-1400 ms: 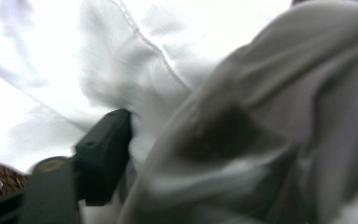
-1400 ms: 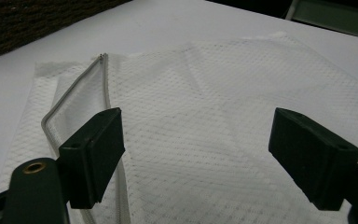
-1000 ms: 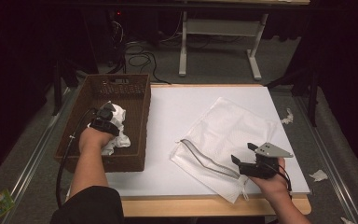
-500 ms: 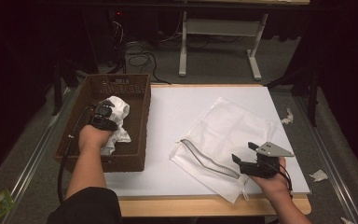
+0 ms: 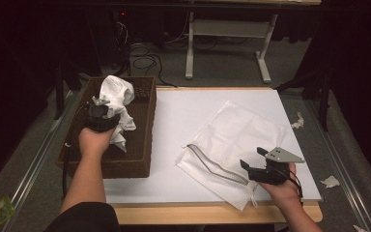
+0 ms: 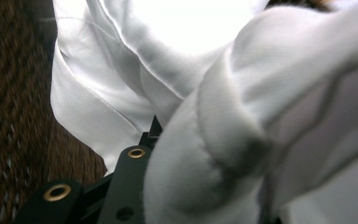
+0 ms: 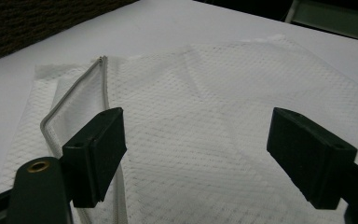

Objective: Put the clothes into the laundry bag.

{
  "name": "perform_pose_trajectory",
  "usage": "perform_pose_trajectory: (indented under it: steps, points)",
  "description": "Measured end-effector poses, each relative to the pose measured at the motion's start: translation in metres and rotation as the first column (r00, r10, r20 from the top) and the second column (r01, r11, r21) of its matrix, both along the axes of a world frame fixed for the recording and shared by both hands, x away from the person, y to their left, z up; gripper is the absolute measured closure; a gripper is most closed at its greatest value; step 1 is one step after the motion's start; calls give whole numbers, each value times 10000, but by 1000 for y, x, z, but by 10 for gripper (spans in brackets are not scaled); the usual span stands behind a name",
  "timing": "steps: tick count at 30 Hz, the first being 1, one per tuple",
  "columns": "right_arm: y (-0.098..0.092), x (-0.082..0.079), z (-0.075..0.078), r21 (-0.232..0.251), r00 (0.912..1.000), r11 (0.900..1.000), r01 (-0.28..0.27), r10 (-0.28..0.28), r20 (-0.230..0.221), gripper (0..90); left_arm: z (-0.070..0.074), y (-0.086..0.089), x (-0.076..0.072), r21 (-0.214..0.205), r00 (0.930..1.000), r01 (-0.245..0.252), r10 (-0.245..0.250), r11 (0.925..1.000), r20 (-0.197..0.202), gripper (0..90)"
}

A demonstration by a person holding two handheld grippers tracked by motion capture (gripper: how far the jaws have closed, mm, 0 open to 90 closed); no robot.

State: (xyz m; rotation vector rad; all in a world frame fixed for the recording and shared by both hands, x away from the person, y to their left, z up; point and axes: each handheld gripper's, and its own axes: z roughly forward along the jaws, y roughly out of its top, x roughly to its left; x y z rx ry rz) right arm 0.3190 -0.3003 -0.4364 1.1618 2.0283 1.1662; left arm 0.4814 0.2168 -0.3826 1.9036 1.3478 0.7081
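Two tongs: left tongs (image 5: 101,107) raised, clamping white cloth (image 5: 117,94) above basket (image 5: 142,145); right tongs (image 5: 253,163) agape over mesh bag (image 5: 232,135).

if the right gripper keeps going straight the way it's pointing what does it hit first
Most likely the white mesh bag on the table: the right gripper, its jaws wide apart, aims low across it. How far above the mesh it sits is hard to judge.

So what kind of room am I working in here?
Probably a lab or recording workspace rather than a home: a white-topped table on metal rails, loose cables on carpet behind it, and a bare desk frame against a dark surround.
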Motion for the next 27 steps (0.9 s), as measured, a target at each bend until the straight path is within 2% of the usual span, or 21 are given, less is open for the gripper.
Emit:
perform_pose_trajectory:
  steps: [1,2,4,5,6,7,8,9,10,11,12,13,14,17,22,23,27]
  points:
    - [1,0,0,-12,10000,10000,-9,9,-20,204,3,0,-4,-68,9989,65,-62,10000,468,664]
    - [1,0,0,-12,10000,10000,-9,9,-20,204,3,0,-4,-68,9989,65,-62,10000,468,663]
    - [1,0,0,-9,10000,10000,-13,13,-9,204,5,1,-8,-161,9953,66,-50,9998,972,661]
    - [2,-1,0,-13,10000,10000,-23,23,12,205,7,3,-12,-319,9903,87,-42,9995,1386,659]
    - [2,0,0,-37,10000,10000,-37,37,37,205,8,4,-15,-426,9866,23,47,9991,1632,659]
    - [2,-1,0,-36,10000,10000,-25,25,32,205,9,5,-16,-540,9836,-19,116,9985,1800,660]
    - [2,-1,0,-36,10000,10000,-25,25,32,205,9,5,-16,-540,9836,-19,116,9985,1800,660]
    - [2,0,0,-66,10000,10000,-35,35,49,206,11,7,-20,-678,9761,-176,318,9975,2151,660]
    - [2,0,0,-66,10000,10000,-35,35,49,206,11,7,-20,-678,9761,-176,318,9975,2151,660]
    - [2,0,0,-87,10000,10000,-42,43,50,207,12,9,-22,-818,9701,-211,402,9964,2395,660]
    - [2,0,0,-87,10000,10000,-42,43,50,207,12,9,-22,-818,9701,-211,402,9964,2395,660]
    - [2,-1,0,-76,10000,10000,-44,44,40,208,12,10,-24,-876,9644,-259,480,9958,2600,659]
    - [2,-1,0,-76,10000,10000,-44,44,40,208,12,10,-24,-876,9644,-259,480,9958,2600,659]
    - [2,-1,0,-70,10000,10000,-25,25,41,208,13,10,-27,-1044,9587,-66,360,9945,2820,658]
    - [2,0,-1,-101,10000,9999,-59,60,56,208,13,9,-29,-962,9530,8,284,9954,3018,657]
    - [2,0,-1,-98,10000,9999,-52,53,62,208,15,10,-32,-1125,9439,39,335,9936,3284,658]
    - [2,0,-1,-57,10000,10000,1,-1,12,208,20,13,-36,-1426,9231,-67,610,9898,3798,660]
